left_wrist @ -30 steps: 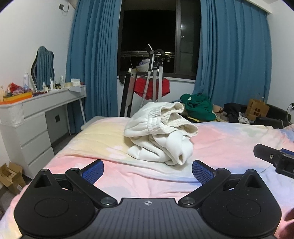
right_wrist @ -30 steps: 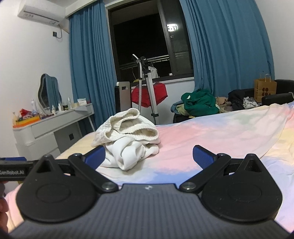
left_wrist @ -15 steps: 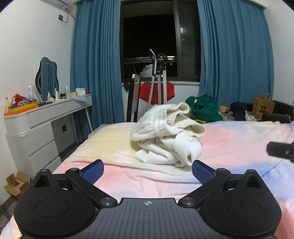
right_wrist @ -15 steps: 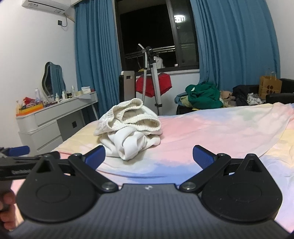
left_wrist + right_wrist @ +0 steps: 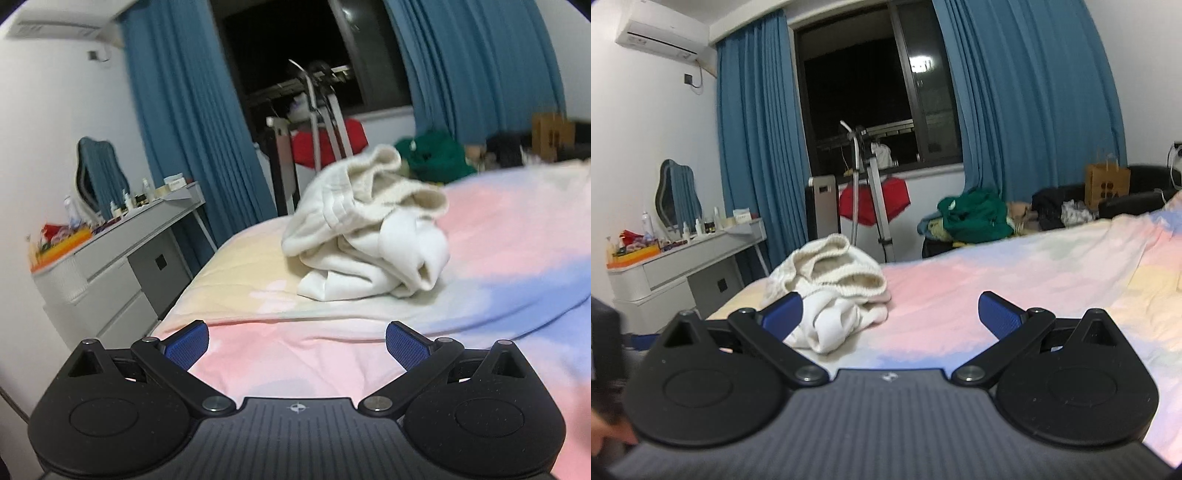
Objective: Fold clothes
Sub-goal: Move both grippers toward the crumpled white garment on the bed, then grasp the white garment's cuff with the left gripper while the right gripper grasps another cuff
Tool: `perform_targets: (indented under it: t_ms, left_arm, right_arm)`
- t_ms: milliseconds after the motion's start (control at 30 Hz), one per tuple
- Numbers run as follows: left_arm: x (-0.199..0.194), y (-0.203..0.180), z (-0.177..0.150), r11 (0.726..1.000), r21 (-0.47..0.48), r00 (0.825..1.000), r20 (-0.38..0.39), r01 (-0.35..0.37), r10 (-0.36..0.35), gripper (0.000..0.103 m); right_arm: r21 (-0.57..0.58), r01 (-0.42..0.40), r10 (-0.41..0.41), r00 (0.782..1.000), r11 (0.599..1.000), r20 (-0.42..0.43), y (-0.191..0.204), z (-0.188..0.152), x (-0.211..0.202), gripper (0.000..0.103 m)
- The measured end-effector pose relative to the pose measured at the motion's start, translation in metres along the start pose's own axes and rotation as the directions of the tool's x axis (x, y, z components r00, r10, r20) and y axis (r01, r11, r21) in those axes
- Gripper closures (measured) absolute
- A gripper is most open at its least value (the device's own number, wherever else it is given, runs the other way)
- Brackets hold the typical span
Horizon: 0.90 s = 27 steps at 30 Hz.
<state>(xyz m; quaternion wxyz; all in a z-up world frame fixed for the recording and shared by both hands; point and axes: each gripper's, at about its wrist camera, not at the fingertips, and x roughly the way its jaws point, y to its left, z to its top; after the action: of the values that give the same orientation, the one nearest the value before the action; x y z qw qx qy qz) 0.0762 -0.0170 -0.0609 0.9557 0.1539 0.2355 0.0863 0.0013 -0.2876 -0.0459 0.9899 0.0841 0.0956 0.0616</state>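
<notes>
The left gripper (image 5: 297, 341) and right gripper (image 5: 890, 317) hang over the near part of the bed (image 5: 332, 354), jaws wide apart and holding nothing. Ahead, a crumpled white garment (image 5: 365, 236) sits near the bed's left edge, bare sheet stretching right. Beyond stand a dresser (image 5: 687, 266) and blue curtains (image 5: 757, 147).

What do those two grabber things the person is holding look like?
Both look alike. The left gripper and right gripper each have a ribbed black body with a small emblem, two round black discs, jointed black link arms with silver pivots, and two blue textured pads. No sleeves or cables show.
</notes>
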Motion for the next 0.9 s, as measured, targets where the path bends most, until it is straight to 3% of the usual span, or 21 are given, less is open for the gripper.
perform_targets:
  t_ms: [133,300,367,700,800,900]
  left_arm:
    - [0.035,-0.013,0.022,1.0,0.019,1.0,0.02,0.008,-0.008,0.001]
    - [0.083,-0.039,0.069,0.997,0.071,0.997,0.08,-0.011,0.006,0.004]
    - [0.103,-0.049,0.089,0.998,0.066,0.998,0.063,-0.006,0.001,0.01]
    - [0.203,-0.081,0.171,0.999,0.048,1.0,0.011,0.016,-0.017,0.016]
    - [0.229,-0.092,0.181,0.995,0.081,0.999,0.0,0.053,-0.053,0.017]
    - [0.251,-0.109,0.182,0.989,0.141,0.999,-0.008,0.053,-0.053,0.029]
  right_arm:
    - [-0.041,0.02,-0.021,1.0,0.999,-0.012,-0.009,0.006,0.001,0.0]
    - [0.073,0.005,0.0,0.998,0.997,-0.061,-0.034,0.003,0.015,0.0]
    - [0.123,-0.009,0.021,0.995,0.992,-0.094,-0.043,-0.001,0.024,0.0]
    - [0.305,0.04,0.027,0.977,0.952,-0.212,-0.078,-0.028,0.069,0.0]
    - [0.322,0.038,0.042,0.97,0.946,-0.239,-0.081,-0.037,0.085,0.0]
    - [0.325,0.026,0.064,0.963,0.945,-0.264,-0.079,-0.045,0.099,0.0]
